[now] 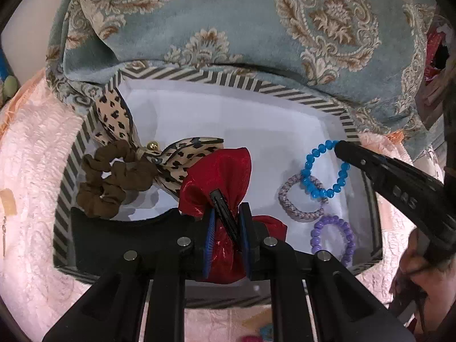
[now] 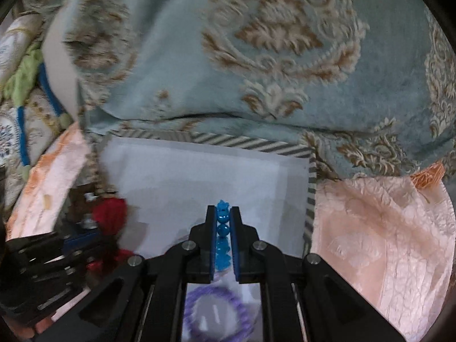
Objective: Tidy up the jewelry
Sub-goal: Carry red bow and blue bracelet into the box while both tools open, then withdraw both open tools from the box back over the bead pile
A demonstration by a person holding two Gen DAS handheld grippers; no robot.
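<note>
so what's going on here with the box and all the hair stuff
A person with a gripper in each hand is sorting accessories in a striped-edged box. The left gripper is shut on a red bow clip over the box. The right gripper is shut on a blue bead bracelet, which overlaps a braided hair tie. A purple bead bracelet and a brown scrunchie with a leopard-print bow lie in the box.

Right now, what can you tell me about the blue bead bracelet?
The blue bead bracelet is a ring of shiny, see-through faceted beads. The right gripper is shut on its far side, inside the striped box. Its near side overlaps a woven lilac hair tie.
</note>
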